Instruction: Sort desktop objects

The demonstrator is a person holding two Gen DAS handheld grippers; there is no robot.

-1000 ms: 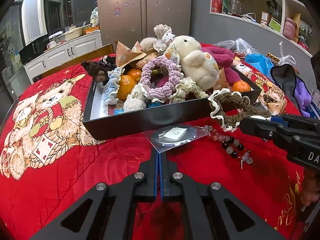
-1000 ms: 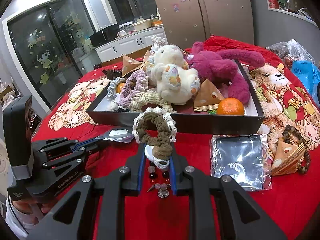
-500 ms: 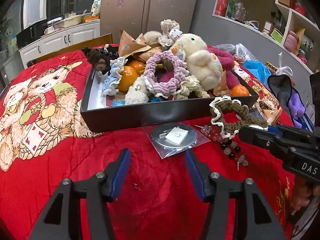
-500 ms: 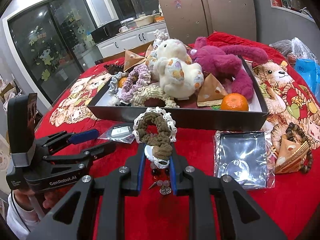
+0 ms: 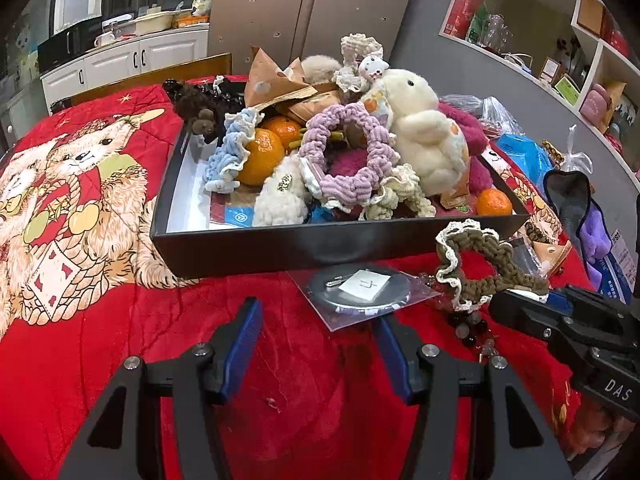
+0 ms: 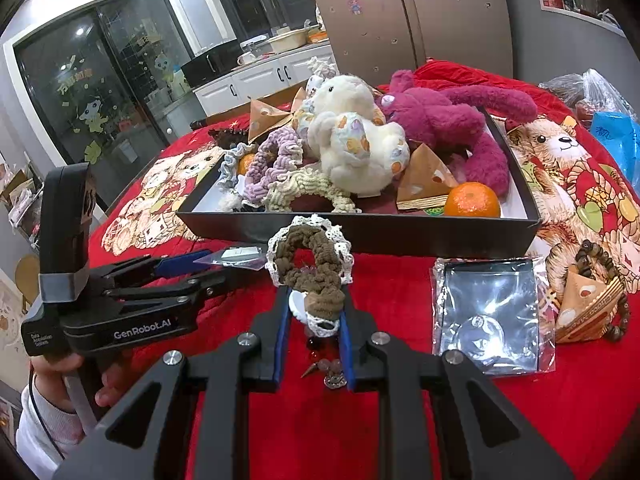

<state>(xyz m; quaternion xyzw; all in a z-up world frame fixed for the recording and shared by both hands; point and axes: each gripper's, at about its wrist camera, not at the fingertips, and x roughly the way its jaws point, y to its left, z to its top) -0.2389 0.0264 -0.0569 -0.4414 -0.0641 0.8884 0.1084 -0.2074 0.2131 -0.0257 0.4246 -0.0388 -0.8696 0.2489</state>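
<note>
My left gripper is open low over the red cloth, with nothing between its blue pads. A clear bag holding a round dark disc lies just ahead of it, in front of the black box. The box is heaped with plush toys, scrunchies and oranges. My right gripper is shut on a brown scrunchie with white lace trim, held above a bead bracelet. From the left wrist, that scrunchie and the right gripper show at the right. The left gripper shows at the left.
A silver bag lies right of my right gripper. Beyond it sit a brown triangular packet and a wooden bead string. A blue plastic bag is past the box. A hand grips the left tool.
My left gripper went from shut to open and edged toward the clear bag. The right gripper stayed still, shut on the brown scrunchie.
</note>
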